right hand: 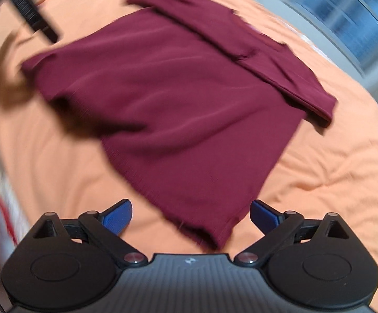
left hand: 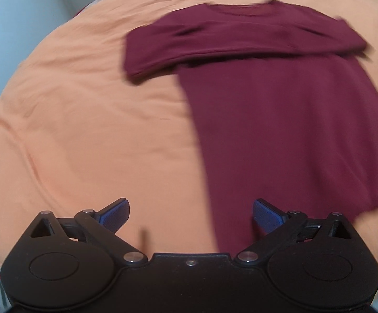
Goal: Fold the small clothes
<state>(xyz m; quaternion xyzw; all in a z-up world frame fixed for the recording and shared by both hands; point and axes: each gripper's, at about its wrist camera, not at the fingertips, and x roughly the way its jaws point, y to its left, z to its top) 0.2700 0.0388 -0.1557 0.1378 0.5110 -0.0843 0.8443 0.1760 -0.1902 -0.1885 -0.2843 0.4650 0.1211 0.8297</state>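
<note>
A maroon T-shirt lies flat on an orange bedsheet, with one sleeve folded across its top near the collar. In the left wrist view my left gripper hovers open above the shirt's lower left edge, nothing between its blue pads. The right wrist view shows the same shirt spread ahead, its hem corner lying between the wide-apart fingers of my right gripper, which is open and holds nothing. Both views are motion-blurred.
The orange sheet is wrinkled around the shirt. A dark object crosses the top left of the right wrist view. A window shows at its top right, and a pale wall borders the bed.
</note>
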